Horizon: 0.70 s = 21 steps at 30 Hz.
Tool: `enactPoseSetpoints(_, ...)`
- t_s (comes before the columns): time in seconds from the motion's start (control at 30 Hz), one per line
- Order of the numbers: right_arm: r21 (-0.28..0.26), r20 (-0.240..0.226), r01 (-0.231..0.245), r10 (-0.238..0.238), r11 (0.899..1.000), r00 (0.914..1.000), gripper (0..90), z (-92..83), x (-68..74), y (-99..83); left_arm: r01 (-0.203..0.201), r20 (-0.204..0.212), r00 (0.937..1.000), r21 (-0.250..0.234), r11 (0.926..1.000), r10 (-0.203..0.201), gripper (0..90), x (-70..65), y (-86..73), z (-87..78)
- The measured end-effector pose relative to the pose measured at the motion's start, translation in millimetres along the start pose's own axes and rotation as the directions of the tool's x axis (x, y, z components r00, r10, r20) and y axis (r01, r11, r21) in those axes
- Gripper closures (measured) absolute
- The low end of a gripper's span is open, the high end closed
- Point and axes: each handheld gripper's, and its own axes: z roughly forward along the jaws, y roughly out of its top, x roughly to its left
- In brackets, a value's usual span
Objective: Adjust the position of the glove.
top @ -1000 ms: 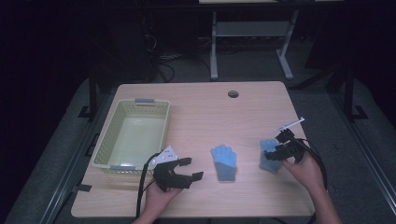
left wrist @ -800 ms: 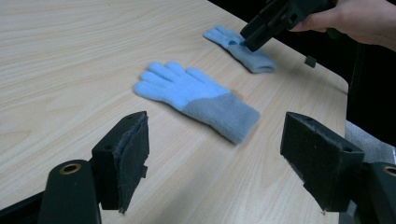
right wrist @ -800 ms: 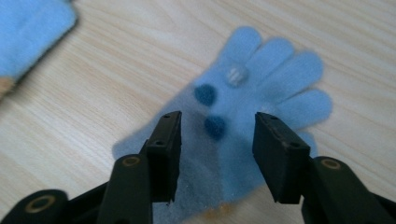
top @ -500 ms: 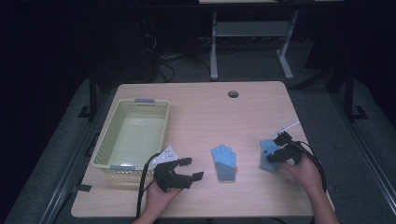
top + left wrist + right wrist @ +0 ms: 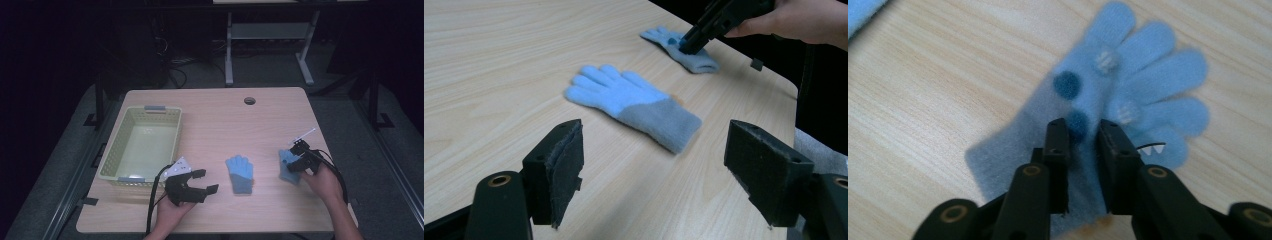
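Two light blue gloves lie flat on the wooden table (image 5: pixel 215 115). One glove (image 5: pixel 240 172) (image 5: pixel 624 97), with a grey-blue cuff, is in the middle near the front. The other glove (image 5: pixel 286 167) (image 5: pixel 1143 75) (image 5: pixel 696 60) lies to the right and has dark blue dots and small white patches. My right gripper (image 5: pixel 294 162) (image 5: pixel 1080 127) (image 5: pixel 686 45) points down onto it; its jaws have just been closing and now pinch a fold of the fabric. My left gripper (image 5: pixel 207 181) (image 5: pixel 659 145) rests open near the front edge, facing the middle glove with nothing between its jaws.
A pale yellow-green plastic basket (image 5: pixel 112 160) stands empty at the left of the table, just behind my left gripper. A round cable hole (image 5: pixel 249 100) sits near the far edge. A metal stand (image 5: pixel 270 35) is on the dark floor beyond.
My right gripper has sunk a little onto the right glove and its jaws have drawn together on the fabric. The left gripper and the middle glove have not moved.
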Motion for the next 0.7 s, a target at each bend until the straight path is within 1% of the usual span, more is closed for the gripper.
enactPoseSetpoints(0.13,-0.004,-0.005,-0.007,0.007,1.0,1.0,81.1,-0.9,0.2,0.0,0.015,-0.002,0.9999,-0.002,0.9999,-0.015,23.6,1.9,-0.3,-0.6)
enactPoseSetpoints(0.2,-0.005,-0.008,-0.012,0.012,1.0,0.9999,81.5,-2.1,0.7,-0.2,0.013,-0.001,0.9999,-0.004,0.9999,-0.013,23.6,2.2,-0.1,-1.2)
enactPoseSetpoints(0.23,-0.016,-0.019,-0.015,0.015,1.0,0.9997,81.7,-5.1,0.6,-1.0,0.013,0.001,0.9999,-0.009,0.9999,-0.013,23.6,2.0,0.2,-1.6)
enactPoseSetpoints(0.27,-0.016,-0.019,-0.015,0.015,1.0,0.9997,81.7,-5.1,0.6,-1.0,0.013,0.001,0.9999,-0.009,0.9999,-0.013,23.5,2.0,0.2,-1.6)
enactPoseSetpoints(0.3,-0.033,-0.027,-0.02,0.019,0.999,0.9995,81.7,-10.0,1.5,-1.7,0.018,0.001,0.9998,-0.015,0.9997,-0.018,23.6,1.5,0.4,-1.8)
enactPoseSetpoints(0.33,-0.033,-0.027,-0.02,0.019,0.999,0.9995,81.7,-10.0,1.5,-1.7,0.018,0.001,0.9998,-0.015,0.9997,-0.018,23.6,1.5,0.4,-1.8)
enactPoseSetpoints(0.37,-0.05,-0.031,-0.019,0.017,0.999,0.9994,81.7,-15.9,3.3,-2.0,0.017,0.001,0.9998,-0.019,0.9997,-0.017,23.6,1.9,0.0,-2.0)
enactPoseSetpoints(0.4,-0.057,-0.039,-0.016,0.014,0.998,0.9992,81.7,-18.3,3.4,-2.1,0.02,0.001,0.9998,-0.02,0.9996,-0.02,23.6,2.1,-0.2,-1.9)
enactPoseSetpoints(0.53,-0.088,-0.037,-0.022,0.019,0.996,0.9991,81.7,-29.5,6.4,-0.5,0.017,-0.002,0.9999,-0.021,0.9996,-0.017,23.6,3.0,0.3,-3.0)
enactPoseSetpoints(0.6,-0.092,-0.041,-0.016,0.013,0.996,0.9991,81.6,-33.3,7.9,0.6,0.023,-0.005,0.9997,-0.022,0.9995,-0.023,23.6,2.1,0.7,-3.8)
enactPoseSetpoints(0.63,-0.099,-0.033,-0.006,0.002,0.995,0.9994,81.7,-34.7,8.3,1.1,0.023,-0.005,0.9997,-0.022,0.9995,-0.023,23.6,2.1,0.7,-3.8)
enactPoseSetpoints(0.7,-0.102,-0.041,-0.008,0.004,0.995,0.9992,81.7,-37.3,9.1,1.4,0.022,-0.006,0.9997,-0.024,0.9995,-0.022,23.6,2.3,0.8,-4.4)
